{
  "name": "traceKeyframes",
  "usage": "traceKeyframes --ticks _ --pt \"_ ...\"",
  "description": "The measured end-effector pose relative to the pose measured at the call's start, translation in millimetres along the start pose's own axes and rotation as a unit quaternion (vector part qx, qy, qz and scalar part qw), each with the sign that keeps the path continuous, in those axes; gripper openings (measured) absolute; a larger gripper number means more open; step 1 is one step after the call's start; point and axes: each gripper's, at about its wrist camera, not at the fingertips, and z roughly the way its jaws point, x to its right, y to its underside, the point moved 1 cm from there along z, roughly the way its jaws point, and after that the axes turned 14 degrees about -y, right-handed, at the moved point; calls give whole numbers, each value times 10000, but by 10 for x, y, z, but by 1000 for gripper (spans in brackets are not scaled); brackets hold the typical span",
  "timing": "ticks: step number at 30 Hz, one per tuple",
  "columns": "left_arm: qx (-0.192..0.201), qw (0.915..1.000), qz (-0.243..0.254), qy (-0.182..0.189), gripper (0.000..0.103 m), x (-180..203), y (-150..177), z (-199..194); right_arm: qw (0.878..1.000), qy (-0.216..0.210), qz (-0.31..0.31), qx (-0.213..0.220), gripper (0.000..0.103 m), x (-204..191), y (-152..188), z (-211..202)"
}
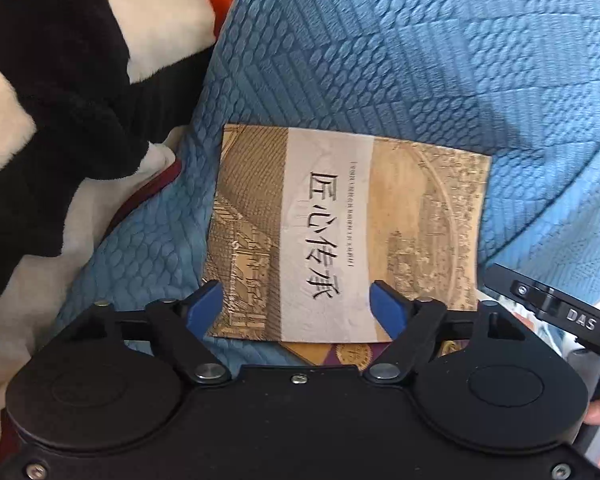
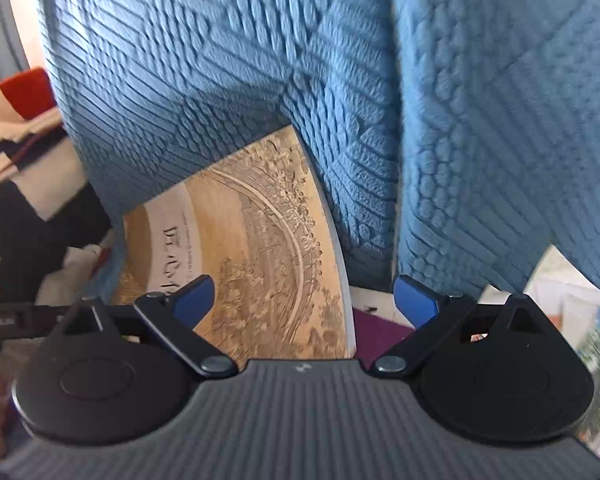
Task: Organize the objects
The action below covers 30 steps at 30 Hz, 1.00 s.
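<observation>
A tan book (image 1: 340, 232) with a white band and black characters lies on the blue quilted cover (image 1: 420, 60), its far edge tucked under the cover's fold. My left gripper (image 1: 298, 304) hovers over the book's near end, open, its blue pads (image 1: 206, 300) apart on either side of the white band. In the right wrist view the same book (image 2: 260, 248) shows its right edge between the fingers of my right gripper (image 2: 305, 300), which is open and holds nothing. A second book with purple and gold (image 1: 352, 354) peeks out beneath the first.
A black-and-white plush blanket (image 1: 60, 80) fills the left side. The right-hand tool's black body (image 1: 560, 312) juts in at the lower right of the left wrist view. Printed sheets (image 2: 572, 320) lie at the right edge, a purple cover (image 2: 380, 332) beside the book.
</observation>
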Motion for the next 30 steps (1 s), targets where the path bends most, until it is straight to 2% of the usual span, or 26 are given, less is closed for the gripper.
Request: traceKeyframes --ticks 3,5,8,11,18,21,24,27,30 --pt "-177 9997 -83 -119 64 -22 -5 139 9995 94 -286 -61 97 36 -16 172" --pt "-284 9994 -113 -135 52 -29 4 217 9995 -18 -300 -130 97 97 -23 252" --pt "-473 9985 -170 -223 45 -27 21 318 9993 -141 -300 -163 95 149 -30 340" --pt "-429 9987 -173 -224 44 -12 27 321 9988 -248 -313 -298 78 172 -49 428" --pt "-581 9975 -336 -203 35 -79 -9 338 9975 -537 -154 -438 78 277 6 562" --pt "-571 9976 -319 -219 27 -96 -10 323 9971 -592 -244 -405 78 231 15 614" --pt "-556 9977 -323 -213 27 -103 -14 316 9968 -595 -369 -394 81 165 21 661" --pt "-580 9977 -297 -163 26 -98 -18 306 9972 -640 -172 -353 81 206 1 657" --pt "-578 9978 -316 -114 25 -86 -8 302 9954 -932 85 -216 81 263 -46 583"
